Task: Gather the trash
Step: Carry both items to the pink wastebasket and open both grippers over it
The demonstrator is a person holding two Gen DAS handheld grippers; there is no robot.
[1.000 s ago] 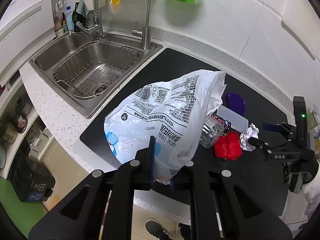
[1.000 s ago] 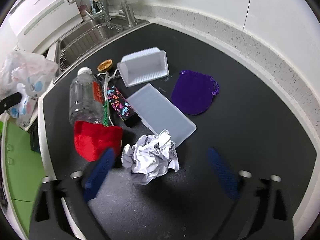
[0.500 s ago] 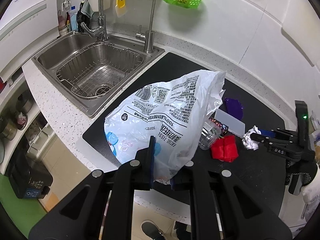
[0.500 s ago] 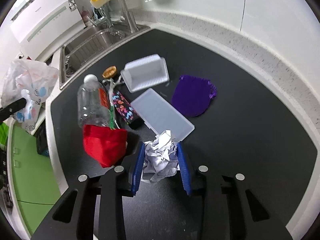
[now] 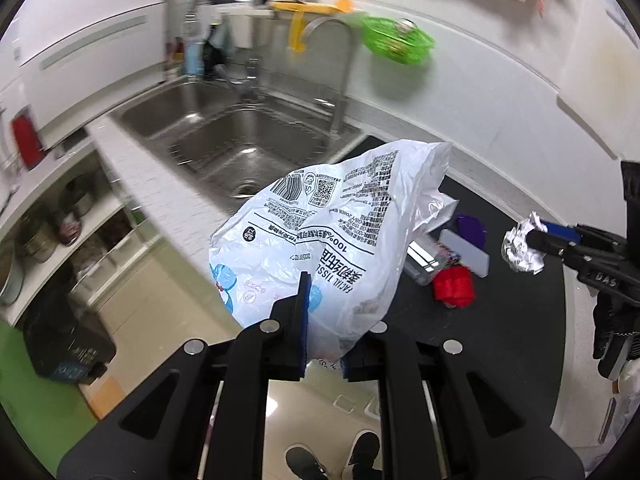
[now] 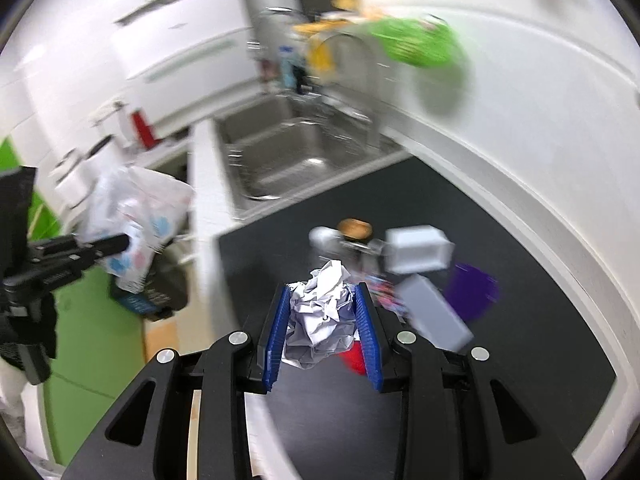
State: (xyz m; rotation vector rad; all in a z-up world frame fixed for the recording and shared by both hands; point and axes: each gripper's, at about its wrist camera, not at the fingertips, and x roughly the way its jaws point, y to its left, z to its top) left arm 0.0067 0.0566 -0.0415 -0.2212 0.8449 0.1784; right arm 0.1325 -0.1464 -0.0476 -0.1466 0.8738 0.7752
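Note:
My left gripper (image 5: pixel 324 320) is shut on a white printed plastic bag (image 5: pixel 336 232), which hangs in the air off the counter's front edge. My right gripper (image 6: pixel 323 320) is shut on a crumpled white paper ball (image 6: pixel 322 312), lifted above the black mat (image 6: pixel 500 380). From the left wrist view the paper ball (image 5: pixel 522 246) shows at the right gripper's fingertips (image 5: pixel 536 238), right of the bag. In the right wrist view the bag (image 6: pixel 136 220) and left gripper (image 6: pixel 116 245) are at the left. A red wrapper (image 5: pixel 454 288), a clear bottle (image 5: pixel 420 264), a grey lid (image 5: pixel 466 250) and a purple pouch (image 5: pixel 470 226) lie on the mat.
A steel sink (image 5: pixel 240 140) with two taps sits left of the mat. A green basket (image 5: pixel 396 42) hangs on the white wall. A white tray (image 6: pixel 420 248) and an orange bit (image 6: pixel 354 228) lie at the mat's far end. Shoes (image 5: pixel 332 456) stand on the floor below.
The right gripper closed on the paper ball and lifted it off the mat. The left gripper, still holding the bag, moved up and back from the counter.

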